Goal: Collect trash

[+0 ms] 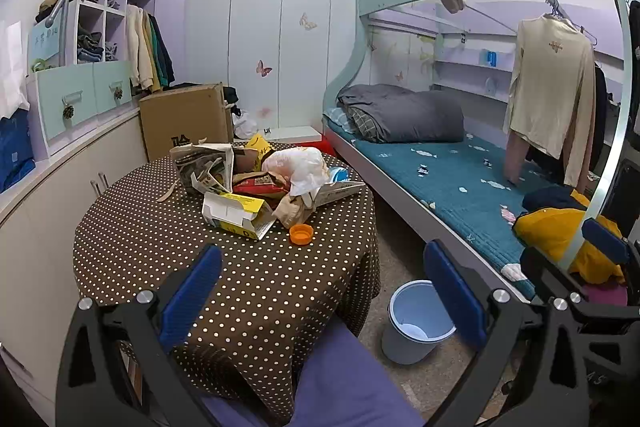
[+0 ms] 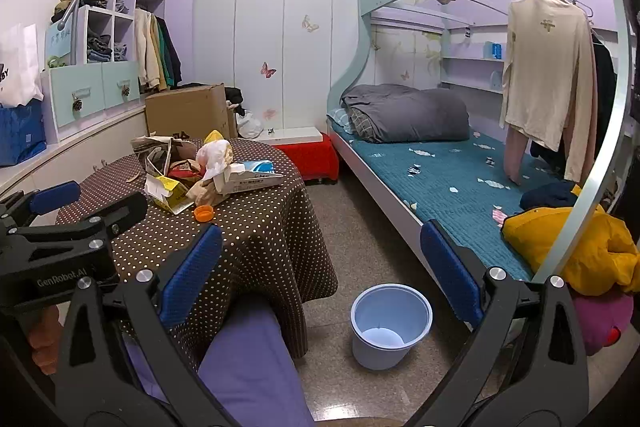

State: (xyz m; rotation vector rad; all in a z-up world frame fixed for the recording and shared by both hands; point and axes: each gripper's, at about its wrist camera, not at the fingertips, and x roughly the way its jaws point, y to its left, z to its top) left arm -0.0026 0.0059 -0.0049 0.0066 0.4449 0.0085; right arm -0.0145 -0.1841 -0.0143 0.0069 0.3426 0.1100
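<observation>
Trash is sitting heaped on the polka-dot table (image 1: pixel 224 267): torn yellow carton (image 1: pixel 236 215), orange bottle cap (image 1: pixel 301 234), white plastic bag (image 1: pixel 298 163), crumpled newspaper (image 1: pixel 204 163), brown paper scraps. Pale blue bin (image 1: pixel 416 323) is standing on the floor between table and bunk bed (image 1: pixel 440 171), looking nearly empty. Left gripper (image 1: pixel 322 291) is hovering over the near table edge, jaws spread wide, gripping nothing. Right gripper (image 2: pixel 320 273) is hanging above the floor near the bin, jaws also wide, nothing between them. Judging this as the approach step, nothing collected yet. Probably best going for the carton first, pinching one stiff flap; the cap is lying flat, so likely needing an edge grip.
</observation>
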